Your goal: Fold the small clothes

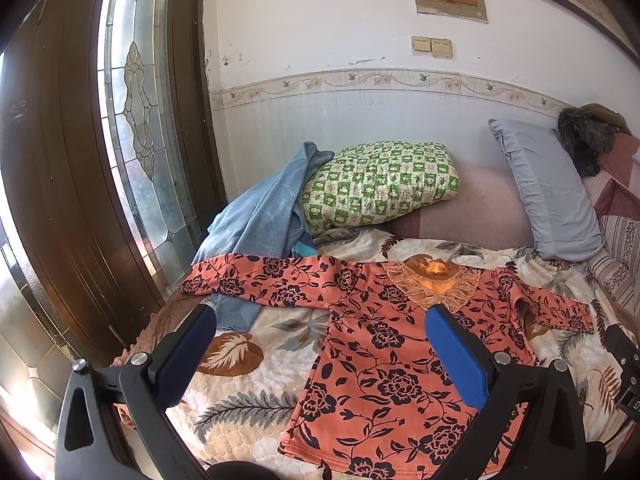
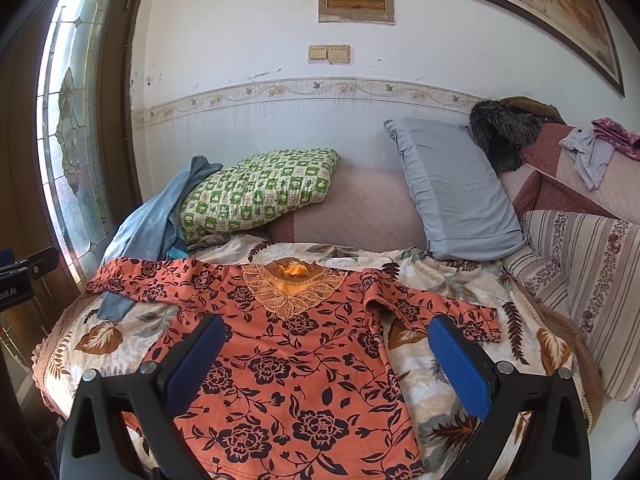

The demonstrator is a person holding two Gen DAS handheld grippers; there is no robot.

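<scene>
Orange floral top (image 1: pixel 384 360): spread flat, unfolded, on leaf-print bedspread (image 1: pixel 248 360). Left gripper (image 1: pixel 320 320) and right gripper (image 2: pixel 326 330): both released, empty, hovering above it.

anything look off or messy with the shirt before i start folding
Mostly flat, but two things stand out. The orange floral shirt has one sleeve lying across a crumpled blue garment instead of on the bedspread. The other sleeve is bent, with a pucker at the armpit. No damage visible.
</scene>
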